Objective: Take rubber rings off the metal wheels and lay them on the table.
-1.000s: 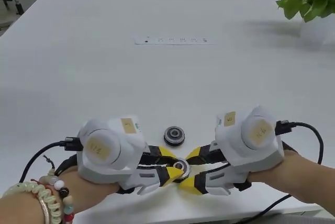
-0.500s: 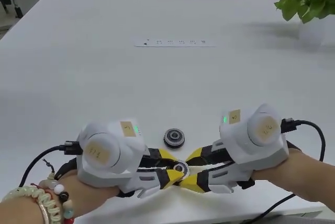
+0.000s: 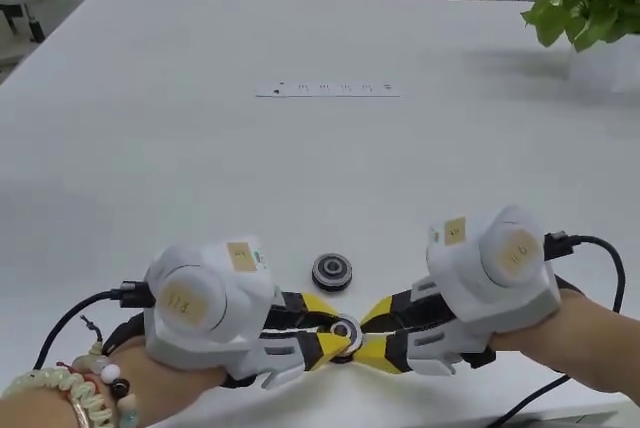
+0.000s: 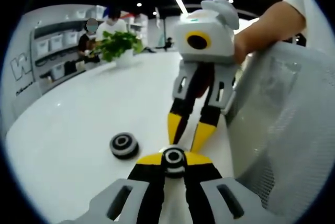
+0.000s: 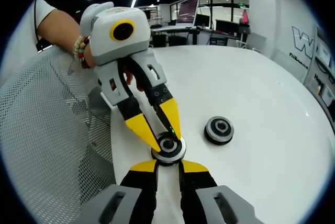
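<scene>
Left claw (image 3: 322,340) is clamped on a rubber-ringed metal wheel (image 3: 343,330) close to the worktop's (image 3: 300,178) near edge. Right claw (image 3: 368,336) is narrowly parted, its tips at the wheel's rim; I cannot tell whether it grips. A second wheel (image 3: 332,271) lies free just beyond. Wide bare worktop stretches to a distant power strip (image 3: 327,89).

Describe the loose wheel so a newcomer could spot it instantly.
On the white table, find the near edge, where the left claw and right claw meet at the held wheel. Just beyond them lies the loose wheel, flat, dark-rimmed, with nothing touching it.
</scene>
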`<state>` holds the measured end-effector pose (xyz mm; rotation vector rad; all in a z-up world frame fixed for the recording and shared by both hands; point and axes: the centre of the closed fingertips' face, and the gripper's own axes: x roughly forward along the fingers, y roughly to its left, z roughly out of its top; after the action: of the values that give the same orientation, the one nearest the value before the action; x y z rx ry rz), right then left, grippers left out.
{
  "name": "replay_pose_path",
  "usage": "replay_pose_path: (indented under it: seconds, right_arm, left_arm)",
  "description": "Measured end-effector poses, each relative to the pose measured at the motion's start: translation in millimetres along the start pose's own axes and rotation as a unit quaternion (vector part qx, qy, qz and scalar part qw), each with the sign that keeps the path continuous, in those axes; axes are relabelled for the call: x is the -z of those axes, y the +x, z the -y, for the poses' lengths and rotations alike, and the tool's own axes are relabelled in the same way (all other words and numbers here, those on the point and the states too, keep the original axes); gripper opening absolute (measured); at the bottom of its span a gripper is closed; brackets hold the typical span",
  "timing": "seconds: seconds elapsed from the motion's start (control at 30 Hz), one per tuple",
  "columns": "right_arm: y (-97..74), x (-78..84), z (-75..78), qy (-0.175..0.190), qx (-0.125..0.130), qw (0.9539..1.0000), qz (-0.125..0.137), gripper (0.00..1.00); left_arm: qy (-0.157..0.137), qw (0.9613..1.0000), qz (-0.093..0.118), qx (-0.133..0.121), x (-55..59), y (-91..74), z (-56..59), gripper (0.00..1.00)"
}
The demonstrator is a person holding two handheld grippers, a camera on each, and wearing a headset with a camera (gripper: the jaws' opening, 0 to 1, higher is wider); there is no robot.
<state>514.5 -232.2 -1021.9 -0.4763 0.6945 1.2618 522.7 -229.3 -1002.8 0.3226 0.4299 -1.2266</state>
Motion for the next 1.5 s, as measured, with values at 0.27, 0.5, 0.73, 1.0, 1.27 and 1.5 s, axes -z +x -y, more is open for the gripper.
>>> replay_pose_path:
  seconds: [0.27, 0.5, 0.73, 1.0, 1.27, 1.5]
  right_arm:
    - [-1.4, 2.2, 1.7, 0.000, 0.001, 1.0000, -0.004, 0.05]
    - [-2.0, 3.5, 4.5, 0.000, 0.010, 0.9999, -0.008, 0.00]
    - [-1.6, 5.3, 7.1, 0.081, 0.019, 0.9963, -0.021, 0.00]
    - [-4.7, 5.2, 12.5, 0.199, 0.021, 0.9796, -0.011, 0.00]
    - [-7.5, 2.9, 12.9, 0.226, 0.014, 0.9741, -0.007, 0.00]
    - [-10.1, -1.9, 15.6, 0.257, 0.010, 0.9662, 0.010, 0.00]
  left_arm:
    - [-0.002, 1.0000, 0.001, -0.001, 0.2, -0.1, -0.6, 0.14]
    - [-0.002, 1.0000, 0.001, -0.001, 0.1, 0.0, -0.6, 0.14]
    - [-0.001, 1.0000, 0.000, -0.002, 0.1, 0.3, -0.7, 0.14]
    - [0.000, 1.0000, 0.000, -0.002, 0.1, 0.2, -0.8, 0.14]
    - [0.002, 1.0000, -0.001, -0.003, 0.3, 0.5, -1.0, 0.14]
    - [0.006, 1.0000, -0.001, -0.004, 0.7, 0.4, -1.1, 0.14]
